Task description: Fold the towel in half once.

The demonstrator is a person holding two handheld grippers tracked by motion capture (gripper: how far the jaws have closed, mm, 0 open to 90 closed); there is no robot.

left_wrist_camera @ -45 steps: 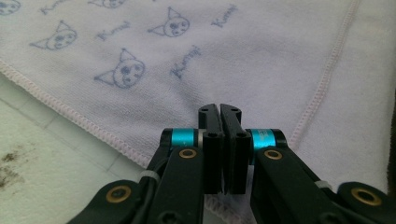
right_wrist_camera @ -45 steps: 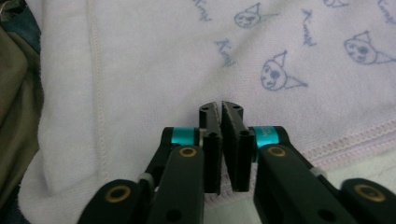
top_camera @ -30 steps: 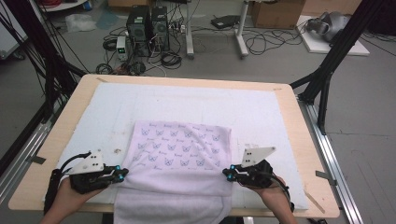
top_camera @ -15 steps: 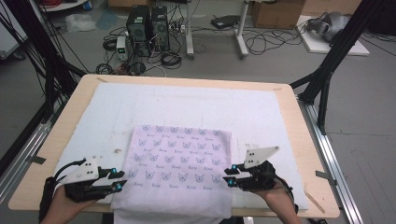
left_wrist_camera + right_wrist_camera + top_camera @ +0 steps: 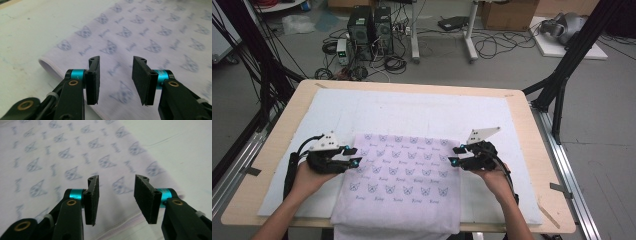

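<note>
Cloth (image 5: pixel 399 175) is one piece here, pale lilac with a repeated print of small cat faces and words, and it lies folded flat on the near half of the white mat (image 5: pixel 422 112) that covers the wooden table (image 5: pixel 532 145); its near edge hangs a little over the table's front edge. Two grippers work at it, one in each hand of the person, whose two forearms come in from the bottom of the high view. The left gripper (image 5: pixel 353 156) is over the left edge of the cloth, and the right gripper (image 5: pixel 454 155) is over the right edge, so the cloth is between them. In the left gripper view the left gripper (image 5: pixel 115 78) has its two black pads apart, with nothing pinched (the printed fabric and its rounded folded edge are seen below and beyond them); these jaws have just been opening. In the right gripper view the right gripper (image 5: pixel 117 198) stands the same way, pads apart and free over the cloth near its layered side edge, and its jaws have just been opening too. No container stands on the table. On the floor behind the table I count two dark computer towers (image 5: pixel 371 24) among many loose cables (image 5: pixel 492 42), and one cardboard box (image 5: pixel 507 12).
</note>
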